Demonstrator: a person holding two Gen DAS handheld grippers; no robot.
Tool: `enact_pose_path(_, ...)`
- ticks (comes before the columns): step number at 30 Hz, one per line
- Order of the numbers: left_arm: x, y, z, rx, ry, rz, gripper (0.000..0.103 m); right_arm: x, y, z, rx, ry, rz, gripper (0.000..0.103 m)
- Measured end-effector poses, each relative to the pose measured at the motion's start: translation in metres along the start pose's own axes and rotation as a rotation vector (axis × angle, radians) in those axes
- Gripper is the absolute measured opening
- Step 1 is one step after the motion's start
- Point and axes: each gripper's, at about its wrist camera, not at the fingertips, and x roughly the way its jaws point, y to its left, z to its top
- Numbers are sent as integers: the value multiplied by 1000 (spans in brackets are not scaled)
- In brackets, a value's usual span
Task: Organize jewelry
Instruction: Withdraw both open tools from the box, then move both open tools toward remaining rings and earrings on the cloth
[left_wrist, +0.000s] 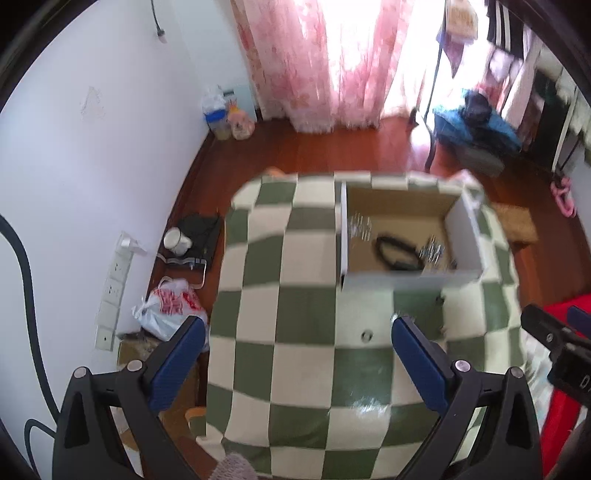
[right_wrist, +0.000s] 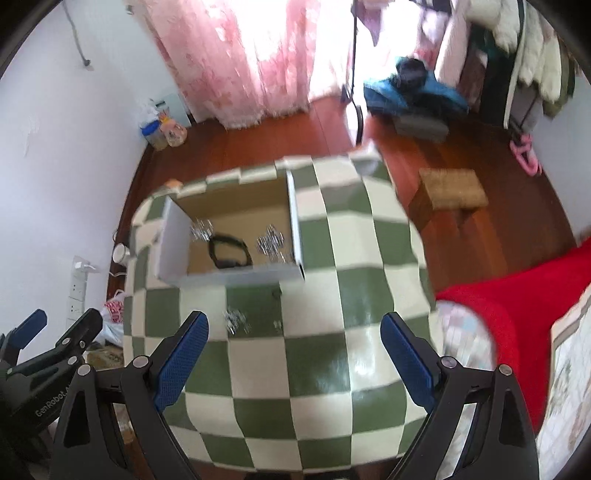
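A shallow white cardboard box lies on a green and cream checked tablecloth. Inside it are a black band and two silver jewelry clusters. On the cloth in front of the box lie a silver cluster, a small ring and a small dark piece. My left gripper is open and empty, above the cloth. My right gripper is open and empty, near the loose pieces.
The small table stands over a red wooden floor. A white wall with outlets is at the left, with bags below. A woven stool and a red blanket are to the right. Pink curtains hang behind.
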Motion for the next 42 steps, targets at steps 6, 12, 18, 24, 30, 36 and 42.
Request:
enact_pose_path(6, 53, -3, -24, 3, 94, 17, 103, 57, -14, -25, 49, 124, 49, 82)
enact_pose_path(12, 95, 9, -34, -67, 174, -13, 103, 110, -9, -32, 47, 173, 109, 55)
enact_pose_path(18, 115, 19, -34, -146, 212, -70, 103, 143, 2, -33, 41, 185, 138, 40)
enact_pose_path(24, 116, 10, -31, -116, 199, -104, 102, 151, 13, -37, 5, 164, 127, 9)
enact_pose_path(30, 110, -7, -28, -70, 187, -139, 102, 147, 17, -45, -33, 144, 116, 1)
enact_pose_path(36, 115, -24, -30, -54, 213, -233, 81, 132, 0, -43, 15, 129, 129, 1)
enact_pose_path(42, 126, -32, -36, -69, 254, -317, 41, 129, -15, -36, 43, 129, 123, 1)
